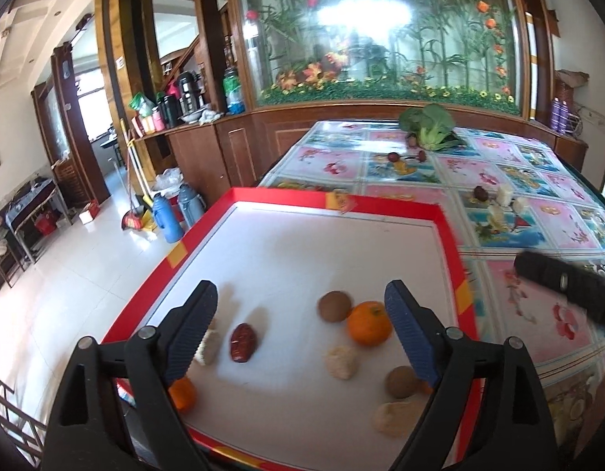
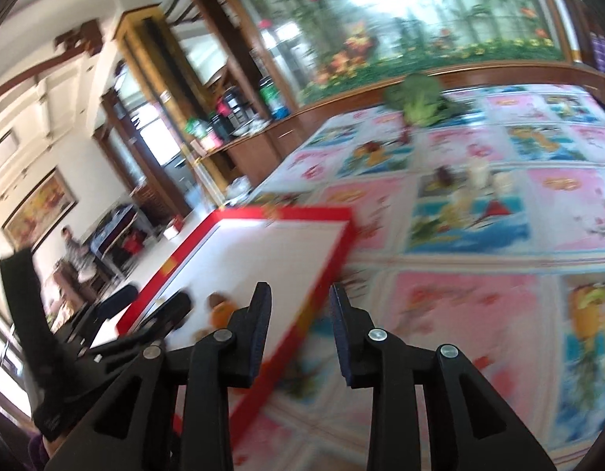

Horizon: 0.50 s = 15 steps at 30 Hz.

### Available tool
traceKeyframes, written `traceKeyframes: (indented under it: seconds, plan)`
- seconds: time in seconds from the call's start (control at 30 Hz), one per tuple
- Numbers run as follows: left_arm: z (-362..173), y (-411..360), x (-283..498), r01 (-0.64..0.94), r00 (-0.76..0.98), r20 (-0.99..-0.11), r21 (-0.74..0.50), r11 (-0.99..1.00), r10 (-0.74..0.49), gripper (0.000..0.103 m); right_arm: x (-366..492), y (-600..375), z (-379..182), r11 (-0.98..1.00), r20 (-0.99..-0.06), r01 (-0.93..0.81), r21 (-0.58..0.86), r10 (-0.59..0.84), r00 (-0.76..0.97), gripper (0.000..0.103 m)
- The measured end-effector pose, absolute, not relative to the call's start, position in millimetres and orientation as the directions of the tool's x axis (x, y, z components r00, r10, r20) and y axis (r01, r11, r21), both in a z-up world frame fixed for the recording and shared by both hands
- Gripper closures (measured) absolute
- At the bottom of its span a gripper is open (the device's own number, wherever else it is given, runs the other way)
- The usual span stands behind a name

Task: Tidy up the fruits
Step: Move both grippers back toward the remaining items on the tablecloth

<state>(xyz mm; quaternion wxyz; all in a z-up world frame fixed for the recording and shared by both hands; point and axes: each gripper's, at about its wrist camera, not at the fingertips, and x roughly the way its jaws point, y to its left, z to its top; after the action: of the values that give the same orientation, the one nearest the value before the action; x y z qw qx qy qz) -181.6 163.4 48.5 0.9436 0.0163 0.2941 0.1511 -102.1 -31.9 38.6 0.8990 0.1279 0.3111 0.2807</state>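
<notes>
The left gripper [image 1: 301,306] hangs over the near end of a red-rimmed white tray [image 1: 287,195] with its jaws spread wide and nothing between the pads; no fruit touches them. Under and between its fingers lie a dark red date [image 1: 243,342], a brown round fruit [image 1: 334,305] touching an orange [image 1: 369,322], a pale knobbly piece [image 1: 341,362], a second brown fruit [image 1: 401,382] and another pale lump [image 1: 394,418]. A further pale piece [image 1: 207,347] and a second orange [image 1: 183,392] are half hidden behind the left finger. The right gripper [image 2: 300,304] sits over the tray's right rim and the flowered counter [image 2: 479,294], its jaws parted by a modest gap and holding nothing. In the left wrist view one of its black fingers [image 1: 569,288] juts in from the right above the cloth. Farther along the counter, well apart from the tray, lie a leafy green vegetable [image 1: 430,125], a few small dark fruits [image 1: 392,156] and a cluster of a dark fruit with pale pieces [image 1: 498,196]. The right wrist view is badly smeared, so the fruit on the tray there reads only as orange and brown blurs, and a figure in the far room is too soft to make out.
</notes>
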Motion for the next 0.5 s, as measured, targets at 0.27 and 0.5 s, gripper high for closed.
traceKeyframes:
  seconds: [0.27, 0.5]
  plan:
    - [49.6, 131.5, -172.9, -0.208, 0.798, -0.545, 0.151, 0.966, 0.257, 0.007, -81.2, -75.6, 45.1, 0.875, -0.52, -0.336, 0.348, 0.478, 0.708, 0.07]
    - [51.6, 111.5, -165.3, -0.171, 0.807, -0.54, 0.174, 0.97, 0.239, 0.002, -35.9, -93.9, 44.3, 0.935, -0.582, -0.266, 0.234, 0.354, 0.732, 0.062]
